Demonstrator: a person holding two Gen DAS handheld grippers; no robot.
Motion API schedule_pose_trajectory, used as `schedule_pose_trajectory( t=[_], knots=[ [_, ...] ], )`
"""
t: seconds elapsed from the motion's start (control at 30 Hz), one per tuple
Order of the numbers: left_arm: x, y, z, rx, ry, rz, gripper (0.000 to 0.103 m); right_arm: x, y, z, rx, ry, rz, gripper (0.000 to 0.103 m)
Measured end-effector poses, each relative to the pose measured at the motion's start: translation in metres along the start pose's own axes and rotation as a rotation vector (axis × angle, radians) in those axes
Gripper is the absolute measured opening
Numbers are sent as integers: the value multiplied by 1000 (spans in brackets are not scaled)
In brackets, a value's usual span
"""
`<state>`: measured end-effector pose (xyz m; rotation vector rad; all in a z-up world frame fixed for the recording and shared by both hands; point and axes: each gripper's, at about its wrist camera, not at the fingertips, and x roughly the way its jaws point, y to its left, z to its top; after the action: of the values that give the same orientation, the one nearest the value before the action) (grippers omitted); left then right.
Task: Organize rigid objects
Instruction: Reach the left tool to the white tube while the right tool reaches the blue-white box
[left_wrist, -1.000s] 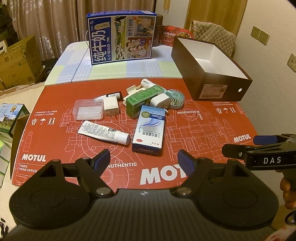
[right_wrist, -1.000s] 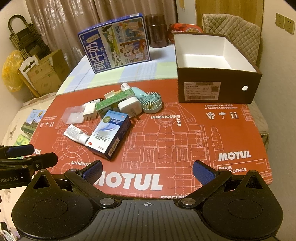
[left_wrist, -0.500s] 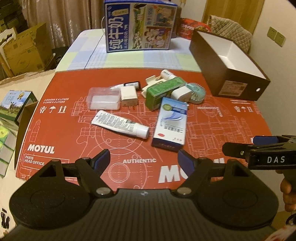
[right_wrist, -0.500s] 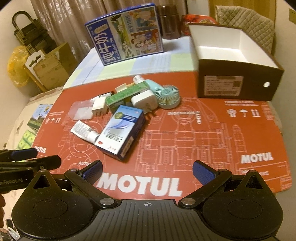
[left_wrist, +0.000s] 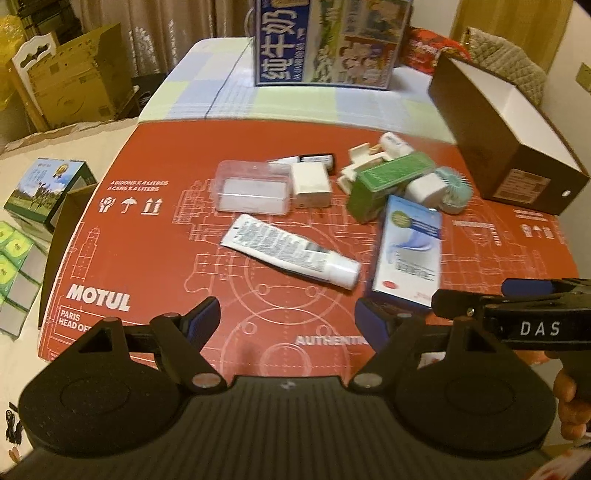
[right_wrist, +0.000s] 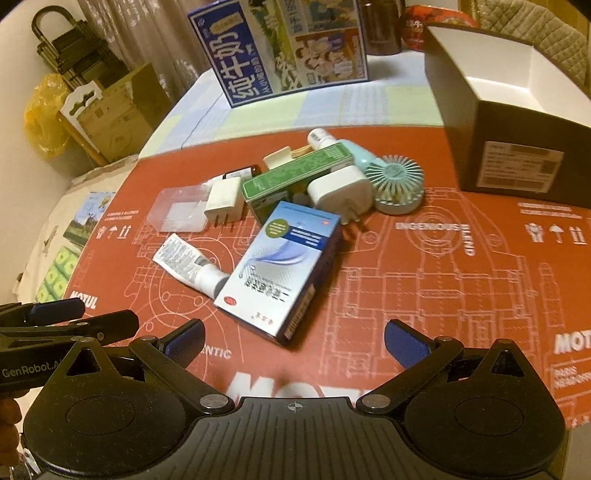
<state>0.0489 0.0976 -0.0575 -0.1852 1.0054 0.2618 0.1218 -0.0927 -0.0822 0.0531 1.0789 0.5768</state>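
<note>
Dead ahead at twelve o'clock of my right gripper (right_wrist: 293, 341), the blue-and-white carton (right_wrist: 282, 267) is lying flat on the red mat (right_wrist: 443, 288), nearest of the clutter. I am hovering both the right and the left gripper (left_wrist: 288, 317) spread wide and empty, judging this the approach step. Next I am reckoning on straddling the carton's narrow sides, then carrying it toward the open brown box (right_wrist: 517, 122) at two o'clock.

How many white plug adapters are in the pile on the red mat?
2. One plug adapter sits beside the clear plastic case; the other lies between the green box and the small fan. More may be hidden underneath.
</note>
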Motion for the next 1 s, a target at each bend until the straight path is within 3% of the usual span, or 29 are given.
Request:
schedule_pose_trajectory(
  t=[0.33, 0.6, 0.7, 0.87, 1.0],
  knots=[
    [26, 27, 7, -40, 30, 46, 77, 46, 17, 18, 46, 26, -31, 99],
    [37, 34, 13, -47, 36, 34, 77, 70, 18, 22, 67, 43, -81, 93],
    [41, 33, 16, -42, 36, 20, 77, 74, 13, 20, 67, 55, -97, 87],
    [49, 27, 21, -29, 36, -4, 77, 72, -1, 13, 62, 69, -127, 68],
    [58, 17, 27, -23, 38, -26, 77, 63, -13, 6, 41, 56, -138, 68]
  ],
)
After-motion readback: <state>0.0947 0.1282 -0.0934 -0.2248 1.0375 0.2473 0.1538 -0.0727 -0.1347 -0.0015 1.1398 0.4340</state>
